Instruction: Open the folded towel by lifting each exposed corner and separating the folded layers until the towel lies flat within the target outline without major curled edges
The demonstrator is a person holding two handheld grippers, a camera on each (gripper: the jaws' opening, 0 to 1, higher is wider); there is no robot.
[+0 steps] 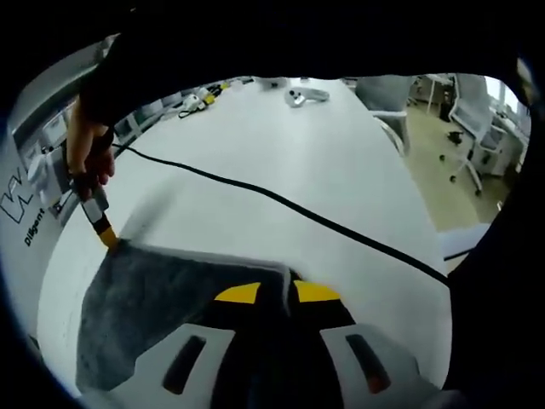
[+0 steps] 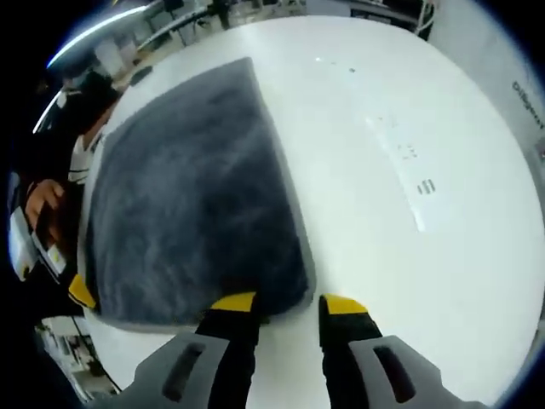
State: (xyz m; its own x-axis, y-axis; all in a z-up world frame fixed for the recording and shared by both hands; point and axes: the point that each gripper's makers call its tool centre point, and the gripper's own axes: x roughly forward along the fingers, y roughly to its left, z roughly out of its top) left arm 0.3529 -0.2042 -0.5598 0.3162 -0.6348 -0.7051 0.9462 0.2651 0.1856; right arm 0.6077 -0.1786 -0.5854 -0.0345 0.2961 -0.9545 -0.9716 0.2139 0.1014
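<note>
A dark grey towel (image 2: pixel 196 196) lies spread on the white worktop (image 2: pixel 383 221), near one of its edges, and each hand-held gripper is at a corner of it. In the left gripper view the left hand-held gripper (image 1: pixel 277 294) has its yellow-tipped jaws set close together with the towel's corner (image 1: pixel 285 274) running between them, so it looks closed on the cloth, probably to pin or draw that corner outward. In the right gripper view the right hand-held gripper (image 2: pixel 289 305) stands with its jaws parted: one tip sits on the towel's near corner and the other rests on bare worktop just beside it, so nothing is pinched there.

The other gripper's yellow tip (image 1: pixel 108 234) touches the far corner in the left gripper view, with a person's hand (image 1: pixel 89 153) behind it. A black cable (image 1: pixel 281 207) crosses the worktop beyond the towel.

The towel looks mostly unfolded, its edges fairly straight. No outline can be made out. Working opposite corners seems meant to stretch out the remaining slack.
</note>
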